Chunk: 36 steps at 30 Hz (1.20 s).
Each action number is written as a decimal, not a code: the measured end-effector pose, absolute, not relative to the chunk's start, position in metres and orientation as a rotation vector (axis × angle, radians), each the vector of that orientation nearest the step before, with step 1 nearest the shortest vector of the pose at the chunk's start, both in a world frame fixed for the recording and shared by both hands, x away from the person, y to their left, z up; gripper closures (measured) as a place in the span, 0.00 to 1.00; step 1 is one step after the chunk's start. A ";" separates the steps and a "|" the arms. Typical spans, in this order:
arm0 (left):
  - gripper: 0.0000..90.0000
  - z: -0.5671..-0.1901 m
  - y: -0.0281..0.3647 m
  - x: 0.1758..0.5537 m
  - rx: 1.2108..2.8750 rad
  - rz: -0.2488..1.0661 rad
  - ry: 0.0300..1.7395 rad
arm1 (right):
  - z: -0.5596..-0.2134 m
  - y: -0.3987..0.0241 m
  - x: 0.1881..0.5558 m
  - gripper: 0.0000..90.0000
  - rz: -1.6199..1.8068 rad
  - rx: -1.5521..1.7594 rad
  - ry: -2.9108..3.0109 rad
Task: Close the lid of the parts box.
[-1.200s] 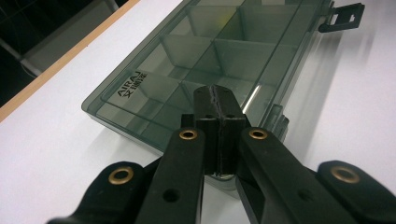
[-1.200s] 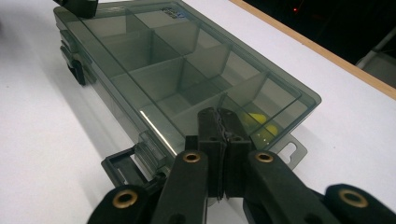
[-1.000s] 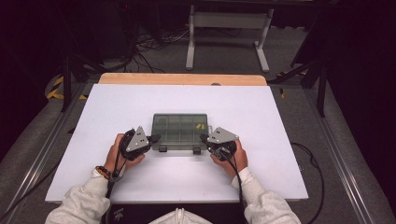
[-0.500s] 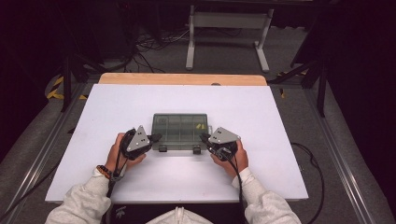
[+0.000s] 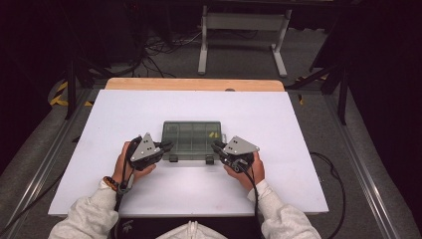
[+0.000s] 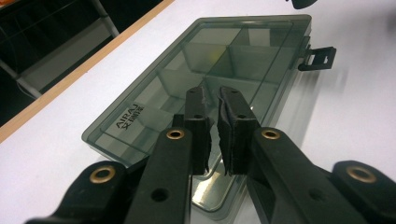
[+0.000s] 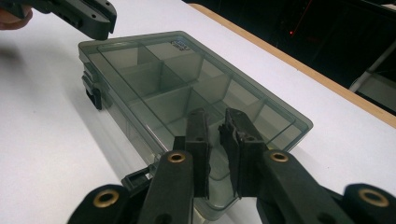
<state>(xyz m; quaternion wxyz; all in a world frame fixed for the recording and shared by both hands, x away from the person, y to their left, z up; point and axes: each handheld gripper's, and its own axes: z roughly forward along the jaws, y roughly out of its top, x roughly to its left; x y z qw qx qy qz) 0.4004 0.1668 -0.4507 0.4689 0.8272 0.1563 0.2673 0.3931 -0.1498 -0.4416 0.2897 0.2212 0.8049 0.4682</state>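
Your box (image 5: 192, 139) is a flat, smoky-grey, see-through organiser, lid down, split into compartments (something small and yellow sits in one near its right end). It lies mid-surface, between your two grippers. Left gripper (image 5: 166, 146) and right gripper (image 5: 217, 147): the jaws of both have just been opening, a narrow gap now, nothing between them. The surface (image 5: 298, 129) is white with a wooden far edge; beyond it, dark floor and cables.

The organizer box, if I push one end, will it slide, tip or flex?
The box lies flat and low on the smooth table, so it would probably slide, not tip. Its thin clear plastic looks stiff and light, mostly empty.
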 end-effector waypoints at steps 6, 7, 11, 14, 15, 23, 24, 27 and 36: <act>0.84 -0.451 0.165 0.400 2.021 0.643 0.368 | -0.440 -0.149 0.392 0.81 1.259 0.580 2.140; 0.83 -0.452 0.165 0.400 2.021 0.641 0.368 | -0.440 -0.149 0.391 0.80 1.261 0.578 2.139; 0.76 -0.451 0.165 0.400 2.010 0.643 0.370 | -0.440 -0.148 0.390 0.74 1.261 0.570 2.137; 0.73 -0.451 0.164 0.399 2.009 0.651 0.369 | -0.440 -0.147 0.389 0.69 1.260 0.561 2.135; 0.71 -0.450 0.164 0.398 2.003 0.652 0.362 | -0.440 -0.147 0.390 0.67 1.264 0.563 2.134; 0.59 -0.451 0.163 0.397 1.990 0.671 0.378 | -0.440 -0.147 0.392 0.45 1.273 0.596 2.109; 0.57 -0.450 0.163 0.396 1.989 0.673 0.381 | -0.440 -0.147 0.392 0.43 1.276 0.602 2.109; 0.50 -0.450 0.163 0.396 1.987 0.686 0.390 | -0.440 -0.147 0.394 0.35 1.268 0.619 2.111; 0.22 -0.453 0.161 0.399 1.974 0.680 0.424 | -0.439 -0.150 0.397 0.14 1.289 0.677 2.079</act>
